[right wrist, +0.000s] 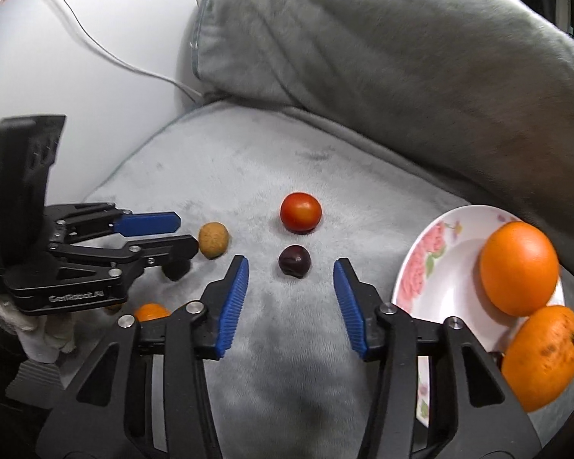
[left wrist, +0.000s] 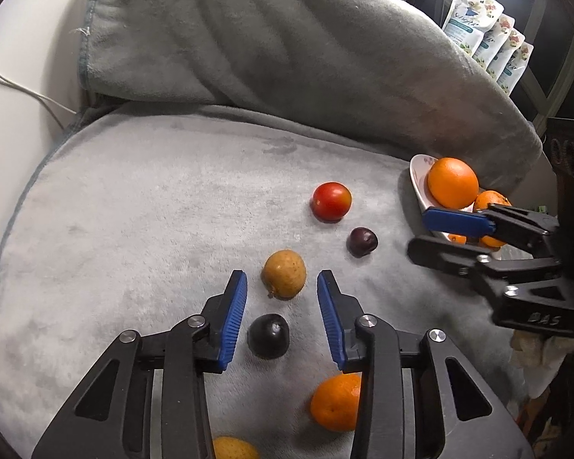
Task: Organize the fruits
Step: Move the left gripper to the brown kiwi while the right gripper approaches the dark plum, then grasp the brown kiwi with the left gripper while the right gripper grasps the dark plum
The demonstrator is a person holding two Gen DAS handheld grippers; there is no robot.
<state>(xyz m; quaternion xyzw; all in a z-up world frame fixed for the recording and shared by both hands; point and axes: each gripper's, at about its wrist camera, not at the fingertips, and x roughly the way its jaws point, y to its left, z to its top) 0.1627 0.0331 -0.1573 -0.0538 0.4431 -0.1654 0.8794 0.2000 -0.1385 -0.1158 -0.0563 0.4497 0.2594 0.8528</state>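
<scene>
Fruit lies on a grey plush cushion (left wrist: 134, 229). My left gripper (left wrist: 282, 281) is open and empty, its fingers straddling a dark plum (left wrist: 268, 336) just behind a tan round fruit (left wrist: 284, 274). A red tomato (left wrist: 331, 201), a second dark plum (left wrist: 361, 241) and a small orange (left wrist: 336, 401) lie nearby. My right gripper (right wrist: 291, 267) is open and empty, pointing at the second plum (right wrist: 294, 261), with the tomato (right wrist: 300, 212) beyond. A floral plate (right wrist: 432, 287) at the right holds two oranges (right wrist: 518, 267).
A big grey pillow (left wrist: 287, 38) rises behind the cushion. A white wall with a cable (right wrist: 95, 49) is at the left. Refill pouches (left wrist: 486, 34) stand on a shelf at the back right. Another yellowish fruit (left wrist: 233, 449) peeks in at the bottom edge.
</scene>
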